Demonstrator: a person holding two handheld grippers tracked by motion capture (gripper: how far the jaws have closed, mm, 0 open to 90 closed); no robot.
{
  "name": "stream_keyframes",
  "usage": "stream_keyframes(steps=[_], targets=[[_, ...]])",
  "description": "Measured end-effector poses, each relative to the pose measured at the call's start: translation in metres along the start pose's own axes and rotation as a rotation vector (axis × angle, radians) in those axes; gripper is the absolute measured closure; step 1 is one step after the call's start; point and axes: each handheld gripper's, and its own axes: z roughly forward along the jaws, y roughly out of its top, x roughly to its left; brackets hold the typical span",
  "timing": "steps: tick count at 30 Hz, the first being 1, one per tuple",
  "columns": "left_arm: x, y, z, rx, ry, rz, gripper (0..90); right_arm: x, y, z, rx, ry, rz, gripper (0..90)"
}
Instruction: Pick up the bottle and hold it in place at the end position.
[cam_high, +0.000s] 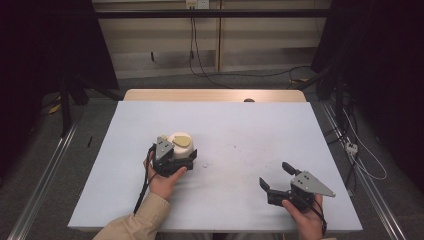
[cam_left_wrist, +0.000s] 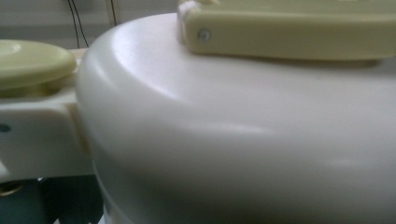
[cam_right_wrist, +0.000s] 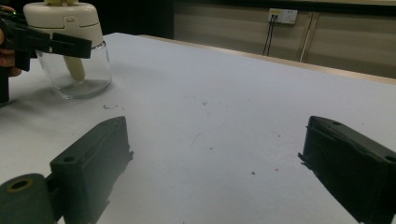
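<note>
Tongs of the left gripper (cam_high: 176, 159) stood on either side of a small jar (cam_right_wrist: 77, 51), a clear glass body under a cream plastic lid (cam_left_wrist: 243, 130), on the left half of the white desk (cam_high: 240, 130); whether they were clamped on it or merely beside it could not be told. The right gripper view showed one black arm of that gripper crossing the jar just below the lid, with a pale stem hanging inside the glass. A yellow-green handle (cam_left_wrist: 289, 28) lay flat across the lid's top. The right gripper (cam_high: 279, 179) hovered well apart from the jar, near the desk's right front, its tongs spread wide and holding nothing. Judged from its look, the jar would be light but fragile, its glass slick and rounded; the firmer hold would likely be at the lid's stiff plastic collar, where the sides are straighter, rather than on the glass wall below. Squeezing too hard low down could let it slip or tip.
</note>
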Motion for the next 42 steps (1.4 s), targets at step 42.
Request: stream_keyframes(steps=[42], targets=[[-0.009, 0.027, 0.016, -0.042, -0.100, 0.001, 6.2, -0.001, 0.000, 0.000, 0.002, -0.002, -0.005, 6.9]])
